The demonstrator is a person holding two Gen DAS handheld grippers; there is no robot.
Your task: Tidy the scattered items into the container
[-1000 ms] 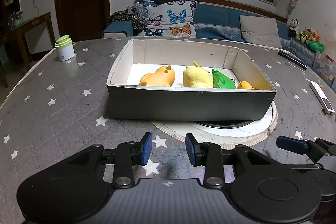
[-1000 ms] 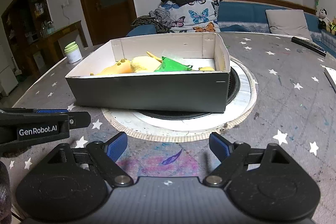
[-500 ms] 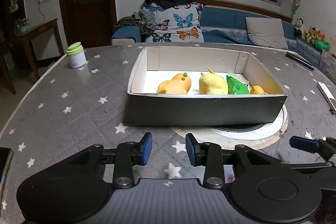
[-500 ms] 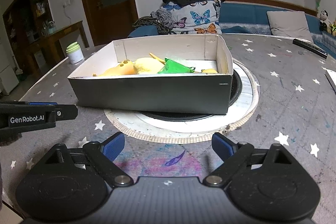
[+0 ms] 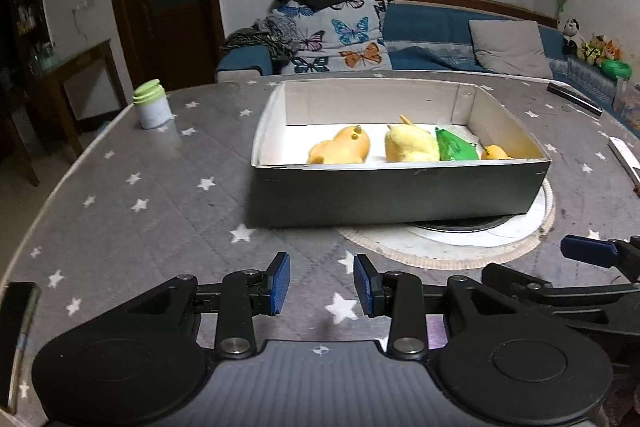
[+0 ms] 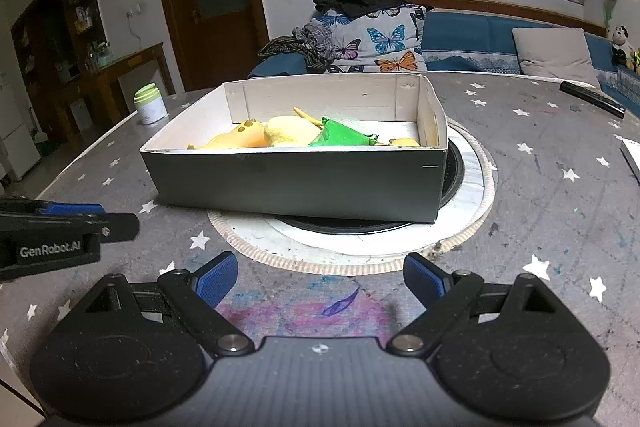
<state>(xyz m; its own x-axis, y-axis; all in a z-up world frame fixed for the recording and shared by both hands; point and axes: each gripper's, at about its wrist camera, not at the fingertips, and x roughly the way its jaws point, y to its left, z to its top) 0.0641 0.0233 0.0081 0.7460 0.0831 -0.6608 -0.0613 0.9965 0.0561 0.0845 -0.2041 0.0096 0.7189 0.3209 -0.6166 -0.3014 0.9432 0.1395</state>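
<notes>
Box point(image 5: 400, 195) set mid-table, dark outside, white inside, partly overlapping a round white ring point(image 6: 472, 227) with a black disc under it. Inside, in a row along the near wall: orange toy point(image 5: 340, 149), yellow toy point(image 5: 410, 147), green bag point(image 5: 456, 149), small orange piece point(image 5: 495, 151) in the right corner. Table point(image 5: 140, 219) covered in grey star-print cloth, curved left edge close to a jar point(image 5: 152, 105) with a green lid. Wide bare cloth between jar and box, and more on the right out to a dark remote point(image 6: 592, 99) near the far rim and a white strip point(image 5: 624, 159) by the right edge. Open strip of cloth also between box and both tools. Left gripper point(image 5: 321, 285) low at the near edge, blue pads parted a narrow way, nothing between. Right gripper point(image 6: 320, 279) just beside it, pads spread wide, empty, over a pink and blue stain with a purple pen mark. "GenRobot.AI" readable in white on the left gripper's side, seen from the right wrist. No writing legible on jar or box. Dark flat object point(image 5: 16, 327) at the left near edge, cut off.
</notes>
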